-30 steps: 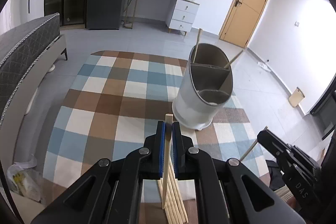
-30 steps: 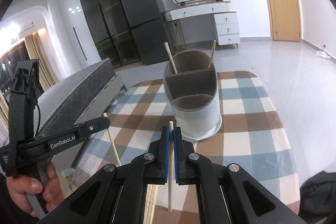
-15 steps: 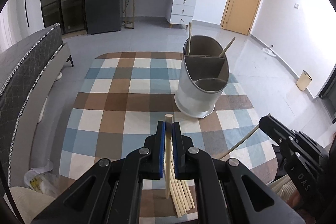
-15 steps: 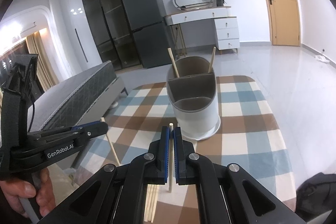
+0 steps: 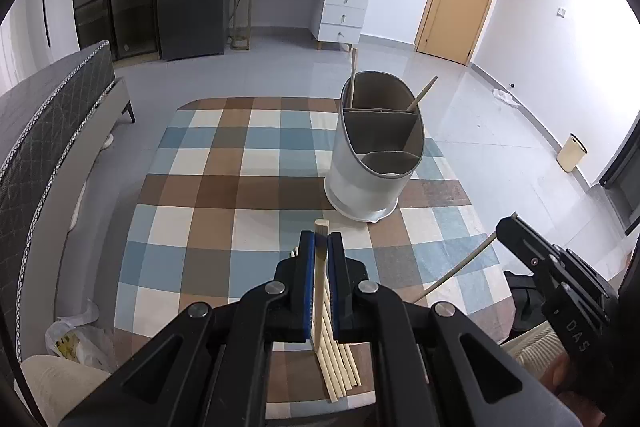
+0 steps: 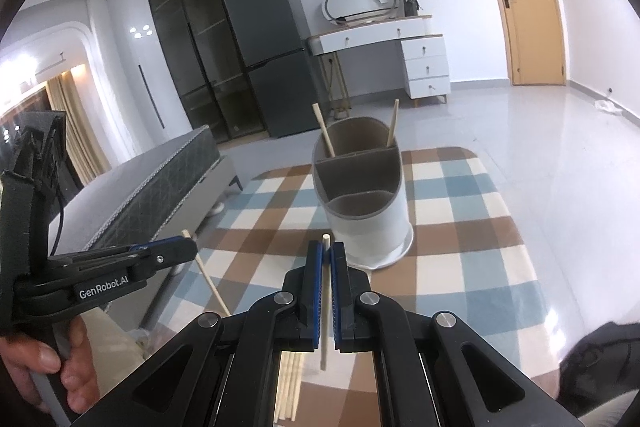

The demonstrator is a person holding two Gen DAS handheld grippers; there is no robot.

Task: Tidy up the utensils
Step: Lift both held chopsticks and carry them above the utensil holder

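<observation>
The left gripper (image 5: pixel 321 239) has its jaws clamped on 1 wooden chopstick (image 5: pixel 320 271), whose squared top end protrudes just above the blue pads while its shaft runs down between the jaws. The right gripper (image 6: pixel 327 255) has its jaws clamped on a second chopstick (image 6: pixel 325 307), held nearly upright, with the tip showing just above the pads and the lower end hanging free below them. Both grippers are above a table covered with a checked cloth (image 5: pixel 224 195) in blue, brown and cream squares. On this cloth stands a white oval utensil holder (image 5: pixel 368 183) with a grey-lined interior divided into 3 compartments. The farthest compartment contains 2 chopsticks (image 6: pixel 323 131), 1 leaning against each end wall, well apart from each other; the middle and nearest compartments show no utensils. A bundle of loose chopsticks (image 5: pixel 340 367) lies flat on the cloth near the table edge closest to the person, directly below the left gripper in the left wrist view. In the right wrist view a hand (image 6: pixel 44 367) grasps the handle of the left gripper. The utensil holder stands just beyond both held chopsticks, not touching them.
</observation>
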